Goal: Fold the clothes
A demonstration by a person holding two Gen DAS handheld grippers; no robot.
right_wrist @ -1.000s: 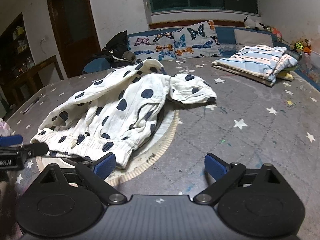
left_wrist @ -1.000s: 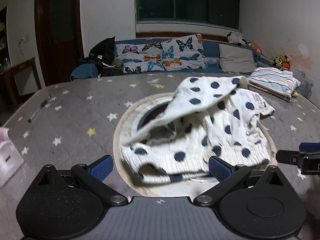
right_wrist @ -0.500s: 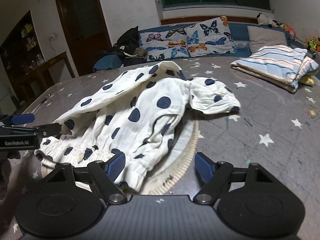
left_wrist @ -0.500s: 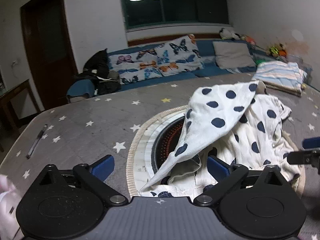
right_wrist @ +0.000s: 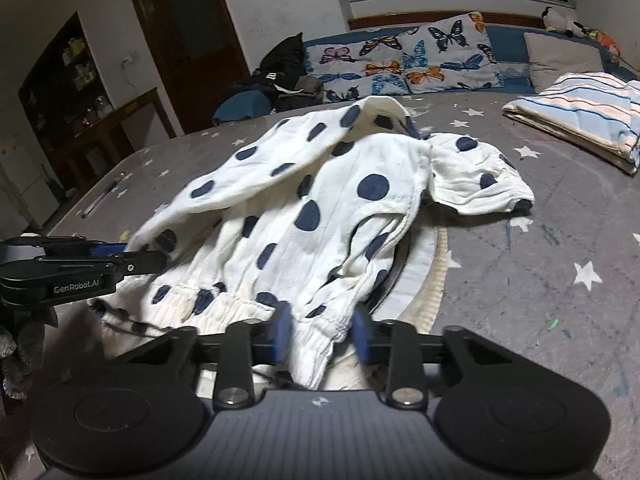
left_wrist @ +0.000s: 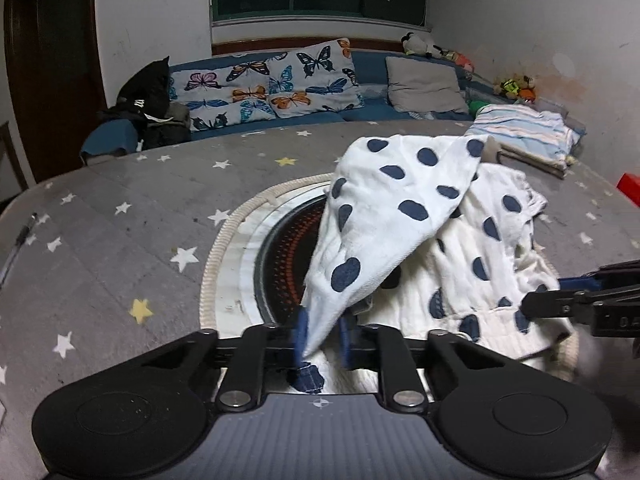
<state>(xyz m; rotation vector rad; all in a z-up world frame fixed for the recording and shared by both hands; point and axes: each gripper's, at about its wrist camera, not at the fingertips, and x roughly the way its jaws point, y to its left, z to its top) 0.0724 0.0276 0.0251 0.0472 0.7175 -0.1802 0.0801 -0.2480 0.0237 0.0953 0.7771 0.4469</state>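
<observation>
As my jaws were closing, the left gripper point(left_wrist: 322, 334) pinched a garment point(left_wrist: 404, 216) corner and the right gripper point(right_wrist: 320, 330) its hem. It lay crumpled on the desk point(left_wrist: 120, 240), so I took two edges, likely to spread it flat.

A star-patterned grey table point(left_wrist: 120, 240) bears the polka-dot garment point(right_wrist: 320, 216) and folded striped blanket point(right_wrist: 580, 116).

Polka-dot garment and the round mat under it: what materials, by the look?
White garment with navy dots: soft woven cotton, likely crinkly gauze, matte; it creases finely and has a gathered elastic hem. Round mat: cream braided rope rim, pale band, dark dotted centre; the centre's material is unclear.
</observation>
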